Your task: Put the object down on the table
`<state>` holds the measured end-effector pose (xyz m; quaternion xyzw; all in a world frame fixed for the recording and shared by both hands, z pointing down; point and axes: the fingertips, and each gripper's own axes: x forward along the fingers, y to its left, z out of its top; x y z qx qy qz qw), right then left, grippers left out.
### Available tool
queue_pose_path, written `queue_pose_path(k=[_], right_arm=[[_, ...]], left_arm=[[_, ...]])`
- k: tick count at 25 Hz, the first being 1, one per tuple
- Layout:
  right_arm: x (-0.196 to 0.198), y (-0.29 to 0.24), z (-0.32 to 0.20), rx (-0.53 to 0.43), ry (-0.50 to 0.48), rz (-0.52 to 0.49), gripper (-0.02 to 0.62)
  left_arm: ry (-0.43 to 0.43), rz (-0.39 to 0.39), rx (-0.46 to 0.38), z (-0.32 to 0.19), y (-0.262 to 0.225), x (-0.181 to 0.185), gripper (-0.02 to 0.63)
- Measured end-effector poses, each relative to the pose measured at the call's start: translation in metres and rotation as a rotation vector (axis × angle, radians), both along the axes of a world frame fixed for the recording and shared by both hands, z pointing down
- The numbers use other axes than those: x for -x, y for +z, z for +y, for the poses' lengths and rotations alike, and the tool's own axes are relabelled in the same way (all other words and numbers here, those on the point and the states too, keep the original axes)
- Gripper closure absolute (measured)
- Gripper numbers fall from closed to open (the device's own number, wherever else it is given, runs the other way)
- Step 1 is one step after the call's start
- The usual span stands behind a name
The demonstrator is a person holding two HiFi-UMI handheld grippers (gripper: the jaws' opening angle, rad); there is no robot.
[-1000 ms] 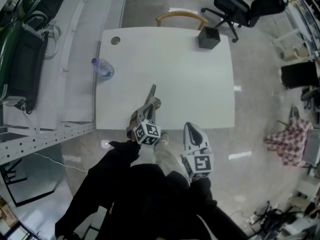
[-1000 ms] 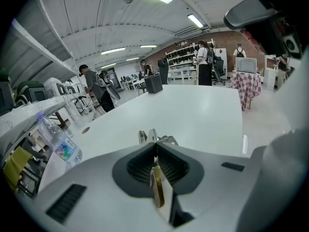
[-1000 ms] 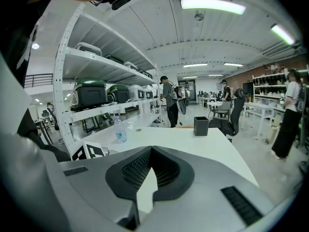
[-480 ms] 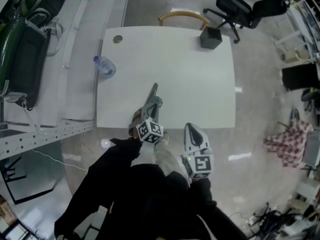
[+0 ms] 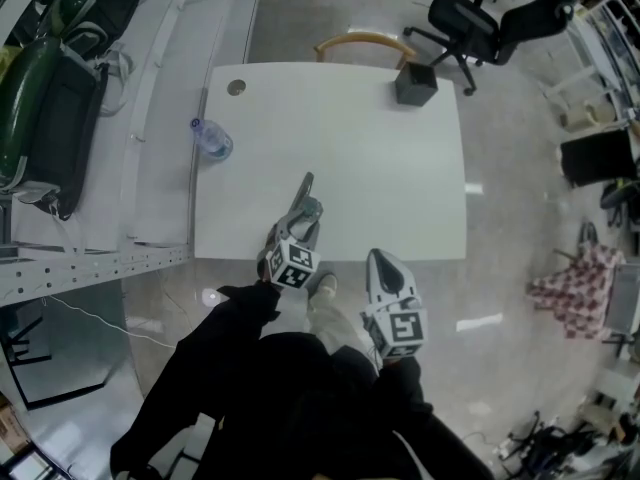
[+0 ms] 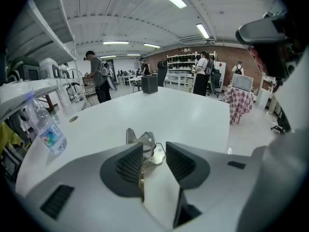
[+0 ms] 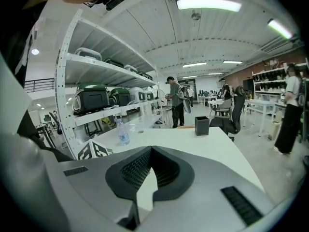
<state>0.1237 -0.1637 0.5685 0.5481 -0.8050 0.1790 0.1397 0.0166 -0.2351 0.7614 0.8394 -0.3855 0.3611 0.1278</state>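
Note:
A slim metal tool (image 5: 303, 192) lies on the white table (image 5: 390, 178) near its front edge, pointing away from me. In the left gripper view the tool (image 6: 146, 146) sits in the gap between the dark ribbed pads (image 6: 129, 165), with space on the right side. My left gripper (image 5: 299, 218) (image 6: 154, 149) has just been opening its jaws and stands open around the tool's near end. My right gripper (image 5: 386, 268) (image 7: 150, 151) hangs off the table's front edge, shut, with nothing in it.
A clear water bottle (image 5: 211, 140) (image 6: 45, 128) stands at the table's left edge and a black box (image 5: 415, 82) (image 7: 202, 125) at its far right corner. A wooden chair (image 5: 364, 42) and an office chair (image 5: 468, 18) stand beyond. Shelving (image 5: 60, 118) runs along the left.
The left gripper's jaws have spread apart and no longer clamp the metal tool, which rests on the table. The right gripper has not moved.

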Motion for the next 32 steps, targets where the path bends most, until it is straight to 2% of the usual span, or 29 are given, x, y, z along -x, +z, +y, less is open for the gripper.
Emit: queue_pose_path(k=[6, 17, 23, 32], right_arm=[[0.002, -0.009, 0.001, -0.020, -0.010, -0.001, 0.603], [0.007, -0.037, 0.000, -0.064, -0.010, -0.029, 0.603], [0.009, -0.055, -0.011, -0.107, -0.005, -0.026, 0.603], [0.017, -0.072, -0.013, -0.138, -0.003, -0.063, 0.603]], left_arm=[[-0.010, 0.059, -0.001, 0.006, -0.022, 0.001, 0.469], [-0.078, 0.180, -0.071, 0.002, -0.089, 0.007, 0.469], [-0.119, 0.216, -0.093, -0.005, -0.128, 0.014, 0.469], [-0.178, 0.341, -0.141, 0.001, -0.187, 0.024, 0.476]])
